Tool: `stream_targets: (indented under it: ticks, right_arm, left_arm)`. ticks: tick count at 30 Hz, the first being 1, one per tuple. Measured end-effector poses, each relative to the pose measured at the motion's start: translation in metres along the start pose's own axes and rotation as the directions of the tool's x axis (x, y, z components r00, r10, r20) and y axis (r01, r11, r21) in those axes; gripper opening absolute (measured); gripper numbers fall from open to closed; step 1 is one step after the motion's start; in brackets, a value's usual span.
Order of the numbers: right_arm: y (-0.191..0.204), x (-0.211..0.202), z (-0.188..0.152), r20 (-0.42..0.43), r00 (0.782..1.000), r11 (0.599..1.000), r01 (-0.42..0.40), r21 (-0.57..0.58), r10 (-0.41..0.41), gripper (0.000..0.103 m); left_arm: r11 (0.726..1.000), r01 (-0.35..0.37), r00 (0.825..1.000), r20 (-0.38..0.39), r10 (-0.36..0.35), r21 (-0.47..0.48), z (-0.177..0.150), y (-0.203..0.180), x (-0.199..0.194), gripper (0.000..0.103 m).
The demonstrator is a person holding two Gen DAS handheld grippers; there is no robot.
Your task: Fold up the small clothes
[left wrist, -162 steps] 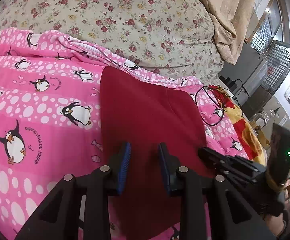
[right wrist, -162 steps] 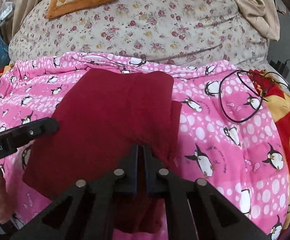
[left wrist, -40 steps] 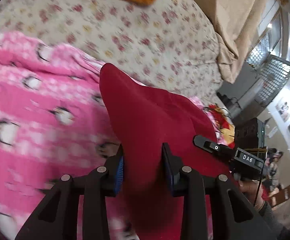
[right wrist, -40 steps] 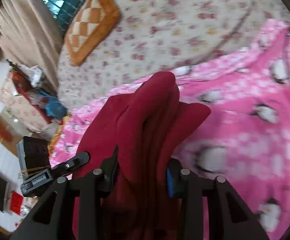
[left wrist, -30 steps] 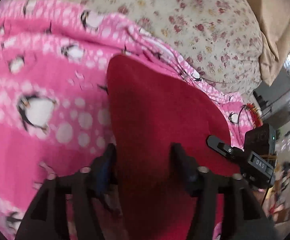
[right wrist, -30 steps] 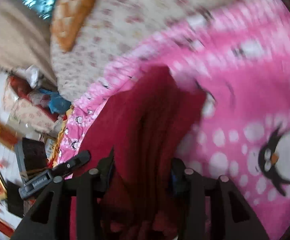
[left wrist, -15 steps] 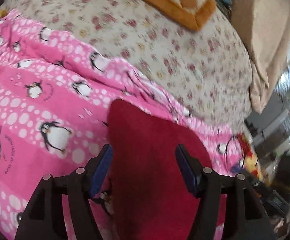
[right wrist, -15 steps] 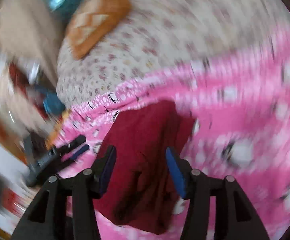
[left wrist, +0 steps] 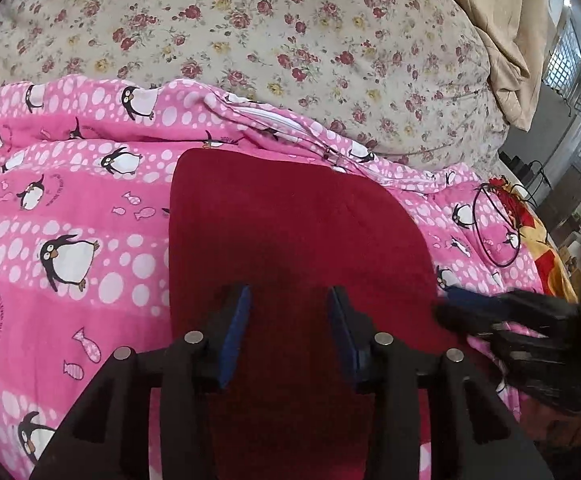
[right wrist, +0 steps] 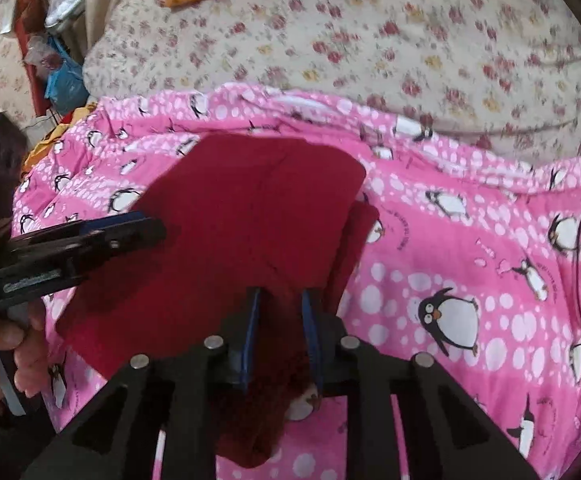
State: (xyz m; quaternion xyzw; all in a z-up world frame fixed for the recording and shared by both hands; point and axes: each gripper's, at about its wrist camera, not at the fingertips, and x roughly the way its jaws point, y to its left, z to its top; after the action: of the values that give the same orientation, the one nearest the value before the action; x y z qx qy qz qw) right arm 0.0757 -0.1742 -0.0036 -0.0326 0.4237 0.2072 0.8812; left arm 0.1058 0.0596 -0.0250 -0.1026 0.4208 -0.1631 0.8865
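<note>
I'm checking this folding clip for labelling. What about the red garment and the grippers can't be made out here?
- Red garment, left wrist view: its near edge is cut off by the frame and hidden behind the closing left gripper.
- Right wrist view: whether the closing right gripper already presses on the cloth between its fingers; shadow hides it.
- What kind of garment it is: folded over, no detail shows.

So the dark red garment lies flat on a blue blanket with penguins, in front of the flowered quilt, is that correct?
Not quite: the penguin blanket is pink with white dots, not blue. The left wrist view shows it clearly. The rest holds: the dark red garment lies spread on it, in front of the cream flowered quilt.
</note>
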Motion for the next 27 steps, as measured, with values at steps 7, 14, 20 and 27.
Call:
stream_targets:
  ticks: [7,14,20,27]
  right_arm:
    - [0.046,-0.002,-0.023,-0.081,0.995,0.984,-0.073,-0.165,0.060,0.021]
    - [0.039,0.013,-0.036,-0.096,0.994,0.991,-0.062,-0.116,0.050,0.021]
    - [0.044,0.010,-0.043,-0.079,0.996,0.993,-0.052,-0.103,0.044,0.021]
    - [0.037,0.007,-0.046,-0.023,0.996,0.995,-0.092,-0.047,0.091,0.021]
  left_arm:
    - [1.000,0.025,1.000,0.010,-0.025,-0.012,0.000,-0.003,0.002,0.035]
    - [0.992,0.083,0.995,0.061,-0.077,-0.097,-0.001,0.001,-0.001,0.047]
    - [0.992,0.094,0.995,0.038,-0.091,-0.085,0.003,-0.004,0.003,0.065]
    - [0.997,-0.007,0.999,0.052,0.011,-0.078,0.001,-0.020,0.008,0.074]
